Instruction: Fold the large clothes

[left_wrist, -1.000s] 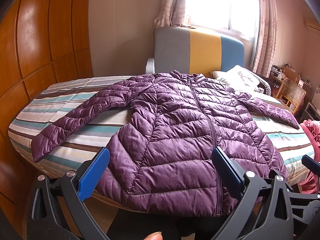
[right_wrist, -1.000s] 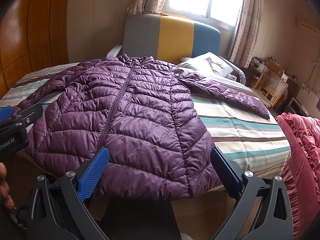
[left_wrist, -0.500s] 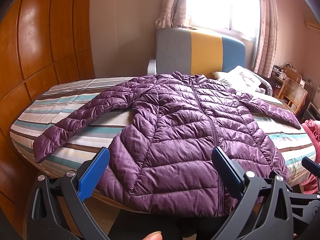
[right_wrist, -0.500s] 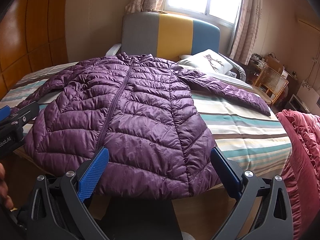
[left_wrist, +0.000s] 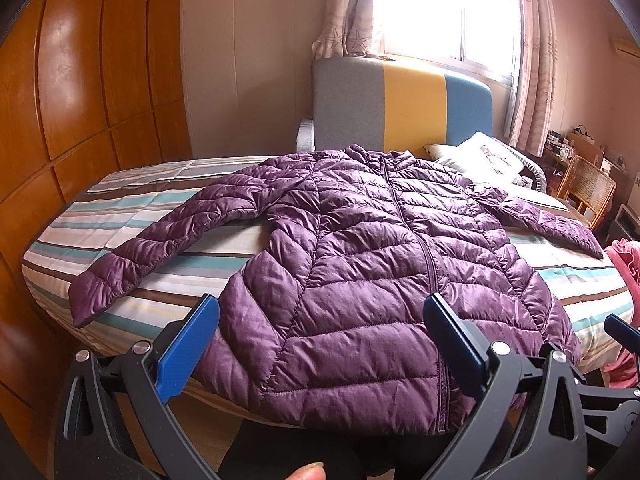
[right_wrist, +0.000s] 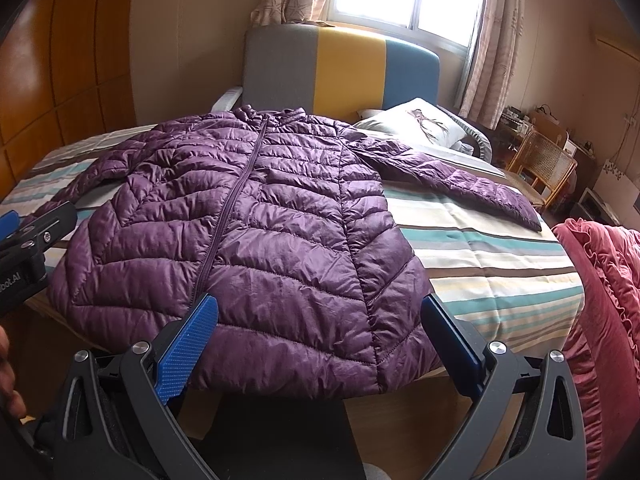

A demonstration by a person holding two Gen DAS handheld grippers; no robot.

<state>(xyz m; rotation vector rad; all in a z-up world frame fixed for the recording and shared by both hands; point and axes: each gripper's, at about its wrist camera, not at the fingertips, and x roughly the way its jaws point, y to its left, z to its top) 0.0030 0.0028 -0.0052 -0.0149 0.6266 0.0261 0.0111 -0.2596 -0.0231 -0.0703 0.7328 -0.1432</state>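
Observation:
A purple quilted puffer jacket (left_wrist: 360,264) lies flat, zipped, front up, on a striped bed (left_wrist: 128,216), with both sleeves spread out and its hem hanging over the near edge. It also shows in the right wrist view (right_wrist: 256,224). My left gripper (left_wrist: 320,340) is open and empty, just short of the hem's left half. My right gripper (right_wrist: 316,340) is open and empty in front of the hem's right half. The left sleeve cuff (left_wrist: 92,296) lies near the bed's left edge. The right sleeve cuff (right_wrist: 520,208) lies on the right.
A wooden panelled wall (left_wrist: 80,80) runs along the left. A grey, yellow and blue headboard (left_wrist: 400,108) and a pillow (right_wrist: 420,124) are at the far end. A pink ruffled blanket (right_wrist: 608,320) sits at the right. A wicker chair (right_wrist: 548,160) stands beyond.
Both grippers have drawn back and risen slightly, so the jacket looks a little farther and lower. The jacket has not moved. Both stay open.

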